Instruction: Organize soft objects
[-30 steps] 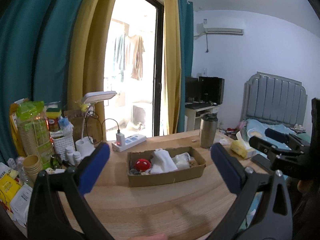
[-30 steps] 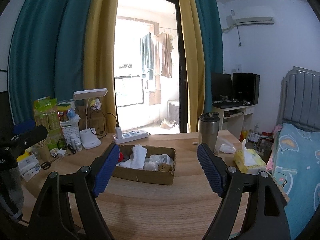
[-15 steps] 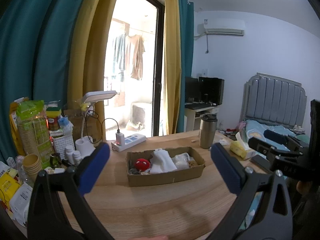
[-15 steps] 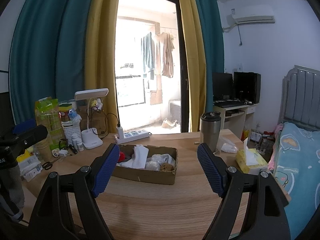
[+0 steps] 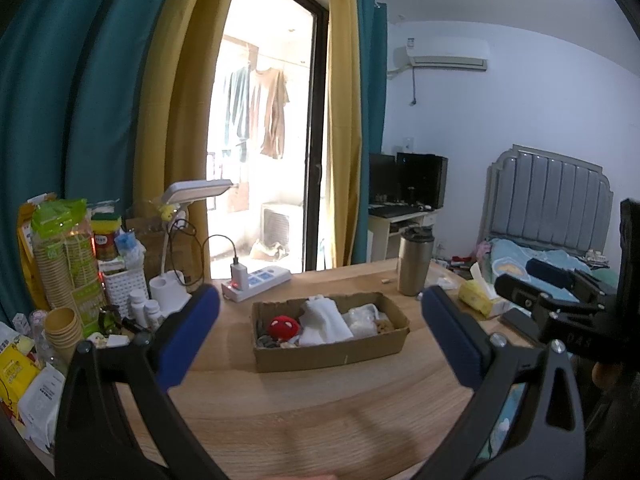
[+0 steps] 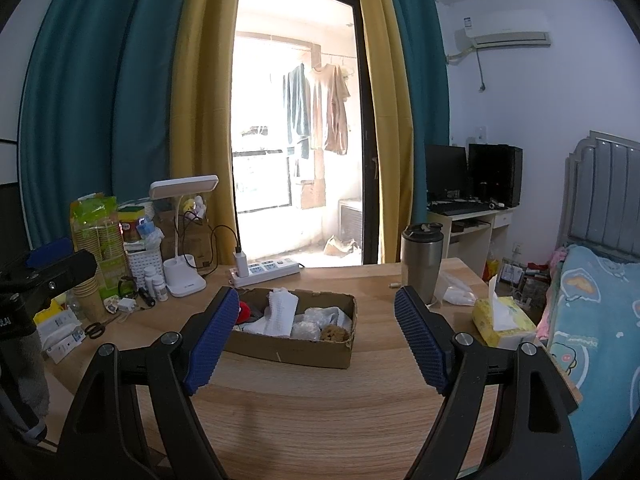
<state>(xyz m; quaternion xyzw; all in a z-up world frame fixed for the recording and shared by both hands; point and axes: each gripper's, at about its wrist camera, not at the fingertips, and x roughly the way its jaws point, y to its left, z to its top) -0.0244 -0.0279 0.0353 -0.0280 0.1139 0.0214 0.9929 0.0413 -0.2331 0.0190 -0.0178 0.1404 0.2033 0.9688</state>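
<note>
Though gaping — tongs (both) short of box.

Bare surface fills the lower centre; a cardboard box sits mid-frame, a steel tumbler right of it.

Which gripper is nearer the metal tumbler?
Right. The right gripper hovers beside the tumbler, toward the bed; the left gripper hangs toward the desk lamp side, farther off.
</note>
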